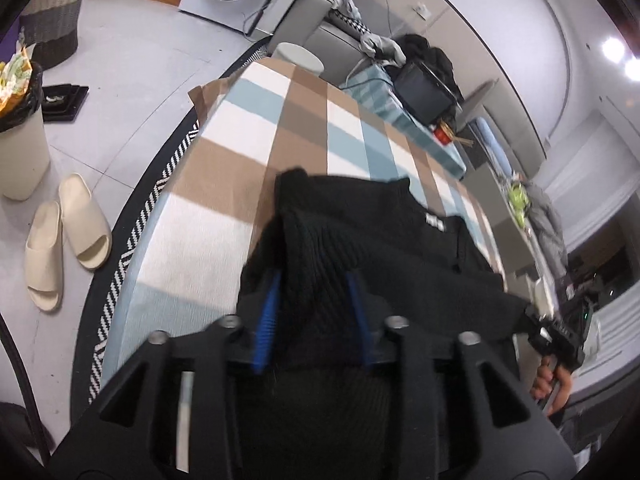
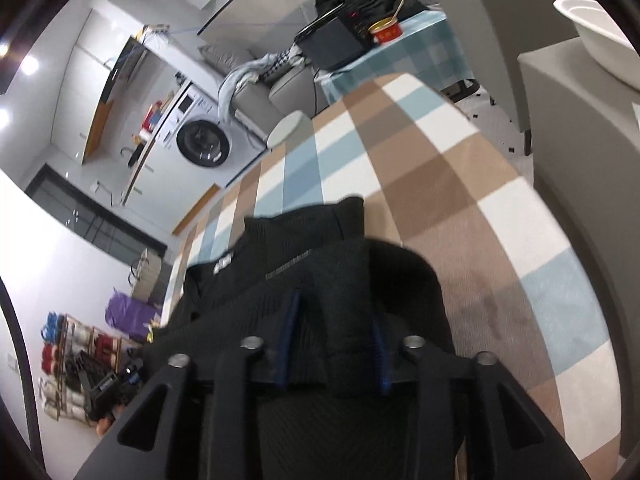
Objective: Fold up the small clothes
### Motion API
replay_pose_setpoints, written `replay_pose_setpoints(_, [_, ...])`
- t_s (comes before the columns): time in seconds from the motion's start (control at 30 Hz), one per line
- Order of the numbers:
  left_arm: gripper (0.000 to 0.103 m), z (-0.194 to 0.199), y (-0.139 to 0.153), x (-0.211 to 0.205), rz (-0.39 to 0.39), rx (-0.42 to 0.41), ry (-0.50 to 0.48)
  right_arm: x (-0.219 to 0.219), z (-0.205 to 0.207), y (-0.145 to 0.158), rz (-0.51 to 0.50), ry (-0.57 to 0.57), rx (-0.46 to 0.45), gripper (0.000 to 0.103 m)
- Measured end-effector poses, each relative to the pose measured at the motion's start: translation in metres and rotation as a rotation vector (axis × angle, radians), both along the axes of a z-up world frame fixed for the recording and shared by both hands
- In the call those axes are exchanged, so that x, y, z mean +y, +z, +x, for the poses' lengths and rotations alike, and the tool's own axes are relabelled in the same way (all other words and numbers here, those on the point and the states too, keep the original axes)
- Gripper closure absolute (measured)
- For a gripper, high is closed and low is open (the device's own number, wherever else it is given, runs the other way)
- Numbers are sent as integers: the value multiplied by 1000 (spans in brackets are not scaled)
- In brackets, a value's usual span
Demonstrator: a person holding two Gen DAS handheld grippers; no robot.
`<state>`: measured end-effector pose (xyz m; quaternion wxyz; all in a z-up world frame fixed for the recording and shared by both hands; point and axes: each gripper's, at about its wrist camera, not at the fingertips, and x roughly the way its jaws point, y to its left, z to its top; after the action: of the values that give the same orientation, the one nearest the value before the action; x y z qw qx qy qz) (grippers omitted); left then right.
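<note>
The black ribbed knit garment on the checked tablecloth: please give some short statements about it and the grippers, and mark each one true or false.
1. The left gripper has cloth of the black ribbed knit garment between its blue pads. True.
2. The right gripper is free of cloth. False: garment cloth sits between its pads.
3. The garment lies over a brown, white and blue checked tablecloth. True.
4. The garment is red. False: it is black.
5. Two cream slippers lie on the table. False: they are on the floor.

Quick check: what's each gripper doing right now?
Left gripper: shut on the black sweater.
Right gripper: shut on the same black sweater.
</note>
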<state>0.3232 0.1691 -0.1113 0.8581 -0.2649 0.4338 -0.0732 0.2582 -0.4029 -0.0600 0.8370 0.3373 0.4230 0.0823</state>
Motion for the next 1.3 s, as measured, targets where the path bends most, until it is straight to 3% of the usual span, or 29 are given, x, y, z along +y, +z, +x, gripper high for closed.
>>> replay_pose_setpoints(0.23, [63, -22, -1, -8, 29, 4, -31, 7, 1, -14, 46, 25, 22, 61])
replay_pose_setpoints(0.4, [66, -31, 3, -7, 40, -25, -33, 19, 4, -12, 10, 55, -22, 61])
replay_pose_setpoints(0.43, [77, -31, 3, -7, 43, -29, -35, 20, 7, -12, 16, 62, -25, 67])
replay_pose_setpoints(0.47, [84, -31, 4, -8, 49, -31, -38, 23, 10, -9, 17, 66, -38, 83])
replay_pose_setpoints(0.5, [94, -30, 5, -9, 59, -35, -40, 25, 12, -5, 6, 72, -50, 90])
replay_pose_setpoints(0.53, [95, -31, 8, -9, 61, -44, -40, 26, 13, 0, -2, 74, -58, 95])
replay_pose_setpoints(0.7, [96, -37, 36, -1, 49, -126, -12, 14, 7, 36, 156, 55, -139, 96])
replay_pose_setpoints(0.87, [96, -45, 58, 15, 10, -163, 21, -5, -7, 37, 355, -2, -59, 96])
replay_pose_setpoints(0.93, [96, -48, 58, 17, 6, -156, 26, -5, -14, 29, 313, -13, -11, 96])
replay_pose_setpoints(1.0, [96, -54, 51, 16, 14, -134, 20, 2, -23, 16, 205, -2, 66, 95])
replay_pose_setpoints(1.1, [96, -58, 34, 15, 31, -86, 10, 7, -31, -10, 160, 38, 145, 89])
replay_pose_setpoints(1.17, [96, -59, 23, 15, 25, -56, 16, 7, -34, -15, 114, 37, 167, 73])
replay_pose_setpoints(1.23, [96, -61, 15, 16, 14, -30, 17, 6, -37, -12, 83, 32, 143, 63])
replay_pose_setpoints(1.3, [94, -63, 10, 14, 18, -25, 16, 2, -42, -6, 54, 15, 110, 59])
